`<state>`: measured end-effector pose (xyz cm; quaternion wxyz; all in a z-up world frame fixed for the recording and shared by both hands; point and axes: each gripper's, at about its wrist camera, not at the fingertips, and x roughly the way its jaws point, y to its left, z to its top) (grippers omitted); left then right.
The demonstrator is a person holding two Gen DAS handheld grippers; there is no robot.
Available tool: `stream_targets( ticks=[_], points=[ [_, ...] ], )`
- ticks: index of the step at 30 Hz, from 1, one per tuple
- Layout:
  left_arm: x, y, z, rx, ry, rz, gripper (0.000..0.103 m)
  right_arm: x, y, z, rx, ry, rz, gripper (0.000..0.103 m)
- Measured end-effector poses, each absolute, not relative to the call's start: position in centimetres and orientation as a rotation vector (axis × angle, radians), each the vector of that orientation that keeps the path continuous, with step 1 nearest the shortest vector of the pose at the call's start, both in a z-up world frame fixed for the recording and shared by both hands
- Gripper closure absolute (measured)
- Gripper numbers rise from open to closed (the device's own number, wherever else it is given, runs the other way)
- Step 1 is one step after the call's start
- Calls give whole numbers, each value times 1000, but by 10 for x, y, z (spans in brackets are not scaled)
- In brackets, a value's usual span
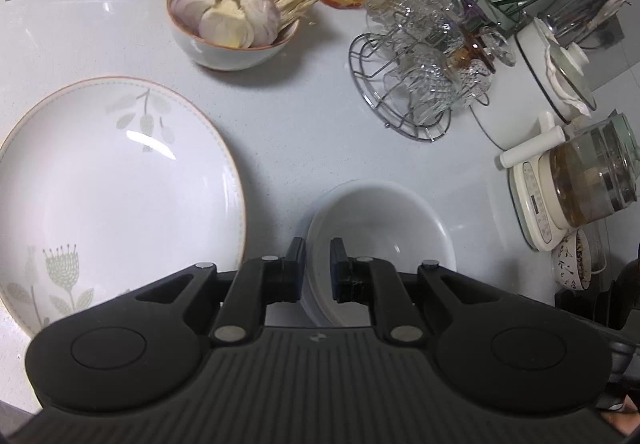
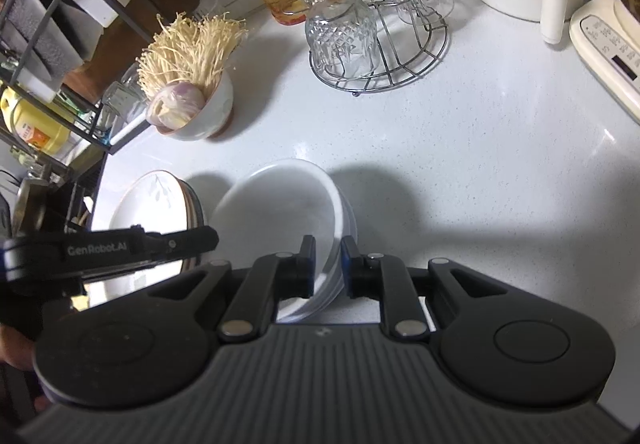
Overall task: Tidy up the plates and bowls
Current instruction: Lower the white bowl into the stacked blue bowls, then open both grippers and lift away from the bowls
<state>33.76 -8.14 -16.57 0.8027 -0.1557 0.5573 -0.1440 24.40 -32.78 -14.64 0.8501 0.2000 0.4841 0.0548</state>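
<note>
Straddling bowl (image 1: 384, 240) rim, both grippers: left gripper (image 1: 318, 264) pinching its left wall | right gripper (image 2: 328, 264) pinching its right wall | bowl on countertop (image 2: 440, 164), just right of plate (image 1: 120, 184).

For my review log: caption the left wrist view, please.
Left tongs straddle the white bowl's rim beside a floral plate.
</note>
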Motion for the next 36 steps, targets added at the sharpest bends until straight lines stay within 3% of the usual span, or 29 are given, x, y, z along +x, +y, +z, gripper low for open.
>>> stream_targets(
  ticks=[4, 6, 7, 8, 18, 21, 23, 36],
  points=[
    [339, -80, -164, -322, 1192, -294, 72, 248, -332, -152, 446, 1020, 112, 85],
    [339, -80, -163, -320, 1192, -297, 71, 249, -336, -155, 474, 1022, 111, 75],
    [339, -80, -162, -317, 1189, -299, 70, 250, -338, -157, 490, 1020, 111, 59],
    [338, -81, -161, -313, 1185, -299, 70, 249, -339, -159, 505, 1017, 107, 51],
    [332, -81, -155, -322, 1177, -298, 64, 258, -340, -193, 617, 1072, 127, 52],
    [328, -82, -156, -320, 1185, -301, 61, 260, -337, -199, 621, 1079, 121, 62],
    [327, -84, -156, -313, 1190, -304, 58, 260, -336, -202, 638, 1086, 124, 74],
    [323, -111, -158, -288, 1232, -354, 54, 240, -360, -201, 681, 1080, 96, 82]
  ],
)
